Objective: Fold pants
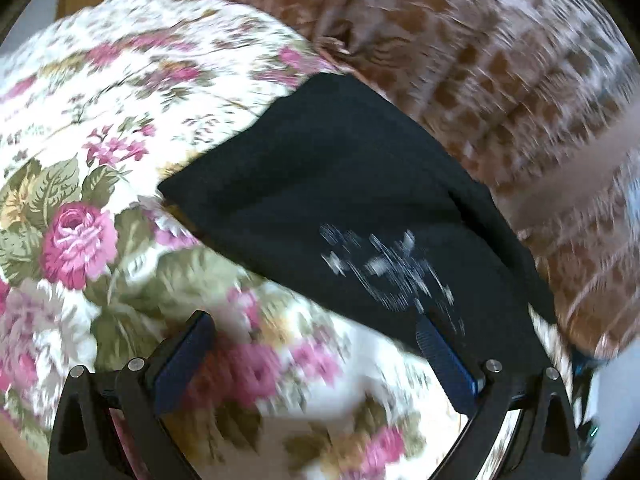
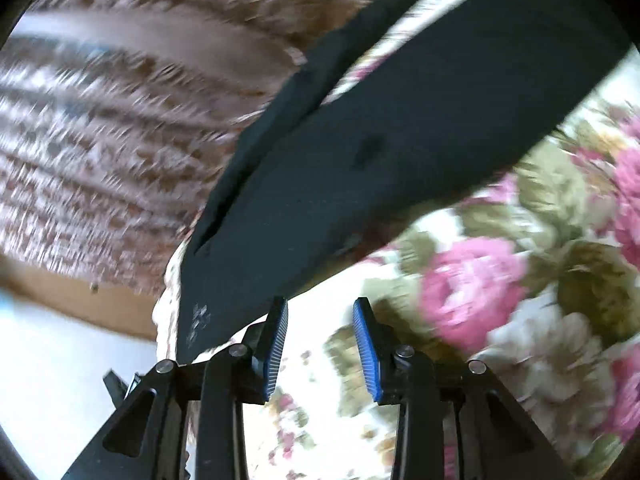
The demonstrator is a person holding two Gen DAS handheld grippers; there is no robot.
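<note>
While both the left gripper (image 1: 316,344) and right gripper (image 2: 320,344) are held spread and empty, the soft, limp black fabric pants (image 1: 340,184) are best taken at an edge.

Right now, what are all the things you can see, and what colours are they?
pants: one, black with a small white print, lying flat on the flowery cloth, legs apart in the right wrist view
flowery cloth: one, white with pink roses and green leaves, spread under the pants
patterned fabric: one, brown and white, bunched beside the flowery cloth
left tool: one, black with blue pads, open, above the pants' edge
right tool: one, black with blue pads, open, nothing between its pads
</note>
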